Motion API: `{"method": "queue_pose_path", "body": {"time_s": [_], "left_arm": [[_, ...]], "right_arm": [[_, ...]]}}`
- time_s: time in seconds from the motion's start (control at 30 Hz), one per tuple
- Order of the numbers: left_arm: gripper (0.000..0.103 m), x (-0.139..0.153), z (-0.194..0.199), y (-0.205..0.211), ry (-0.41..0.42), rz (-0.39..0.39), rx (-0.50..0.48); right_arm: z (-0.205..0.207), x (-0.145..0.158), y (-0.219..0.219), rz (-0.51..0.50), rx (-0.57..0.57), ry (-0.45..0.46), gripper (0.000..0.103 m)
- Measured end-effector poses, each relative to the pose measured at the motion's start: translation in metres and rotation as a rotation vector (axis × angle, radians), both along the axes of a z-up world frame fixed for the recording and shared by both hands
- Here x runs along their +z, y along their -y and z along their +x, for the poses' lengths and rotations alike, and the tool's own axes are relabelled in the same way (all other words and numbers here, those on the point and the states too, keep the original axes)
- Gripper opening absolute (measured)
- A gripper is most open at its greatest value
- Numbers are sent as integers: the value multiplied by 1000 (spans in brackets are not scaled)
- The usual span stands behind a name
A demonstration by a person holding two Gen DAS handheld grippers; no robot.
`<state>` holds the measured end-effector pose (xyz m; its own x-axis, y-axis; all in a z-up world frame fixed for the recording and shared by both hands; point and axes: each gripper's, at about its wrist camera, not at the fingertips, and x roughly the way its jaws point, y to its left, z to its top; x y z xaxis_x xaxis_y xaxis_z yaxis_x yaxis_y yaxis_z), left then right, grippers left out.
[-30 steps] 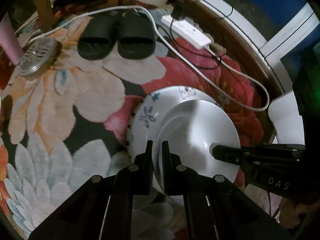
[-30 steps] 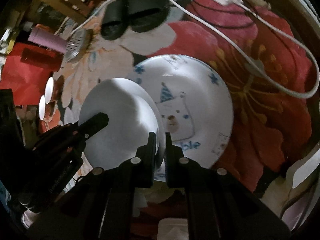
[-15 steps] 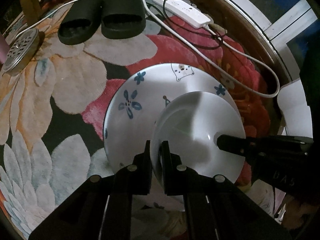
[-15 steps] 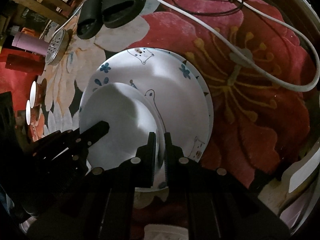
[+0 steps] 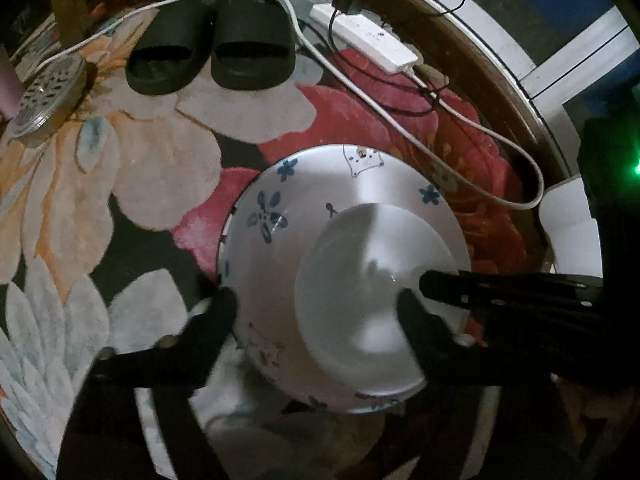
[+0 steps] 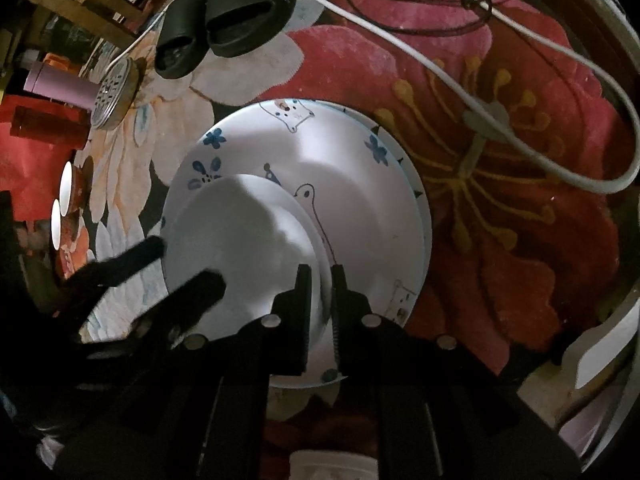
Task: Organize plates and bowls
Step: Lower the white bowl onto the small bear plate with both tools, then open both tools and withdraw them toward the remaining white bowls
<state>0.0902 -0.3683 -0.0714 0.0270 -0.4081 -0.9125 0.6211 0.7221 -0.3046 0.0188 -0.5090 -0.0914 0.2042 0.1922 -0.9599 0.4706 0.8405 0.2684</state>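
Observation:
A small plain white plate point(image 5: 372, 292) point(image 6: 240, 232) rests on a larger white plate with blue flowers and bear drawings point(image 5: 304, 216) point(image 6: 360, 184) on the floral carpet. Another plate's rim point(image 6: 425, 216) shows under the large one. My left gripper point(image 5: 316, 304) point(image 6: 180, 264) is opening, its fingers spread wide over the small plate's left part and pressing nothing. My right gripper point(image 6: 320, 280) point(image 5: 440, 284) has the small plate's right rim between its pads; its jaws are just starting to ease apart.
A pair of black slippers point(image 5: 212, 56) lies beyond the plates, with a white power strip point(image 5: 368, 38) and its cables point(image 5: 460, 120) trailing past on the right. A perforated metal lid point(image 5: 44, 100) and two white cups point(image 6: 62, 200) sit at the left.
The left gripper let go of the small plate's rim and its fingers swung wide apart. The small plate has come down onto the patterned plate. The right gripper keeps its place on the rim.

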Motion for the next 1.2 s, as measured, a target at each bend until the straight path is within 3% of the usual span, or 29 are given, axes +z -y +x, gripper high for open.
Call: {"method": "queue_pose_path", "body": {"time_s": [0.07, 0.1, 0.13, 0.23, 0.3, 0.6, 1.2], "left_arm": [[93, 7, 0, -6, 10, -5, -2], [95, 11, 1, -10, 18, -9, 4], [99, 15, 2, -15, 27, -15, 15], [102, 27, 9, -34, 73, -24, 59], [102, 31, 15, -47, 101, -16, 89], [102, 21, 37, -111, 97, 27, 213], [102, 15, 46, -203, 90, 60, 325]], "right_arm": [[1, 6, -2, -24, 8, 8, 19], [2, 10, -3, -38, 10, 14, 33], [3, 13, -3, -50, 10, 20, 53], [5, 23, -6, -73, -4, 58, 93], [9, 27, -10, -80, -7, 72, 99], [28, 29, -46, -88, 49, 85, 100], [54, 33, -119, -101, 185, 121, 100]]}}
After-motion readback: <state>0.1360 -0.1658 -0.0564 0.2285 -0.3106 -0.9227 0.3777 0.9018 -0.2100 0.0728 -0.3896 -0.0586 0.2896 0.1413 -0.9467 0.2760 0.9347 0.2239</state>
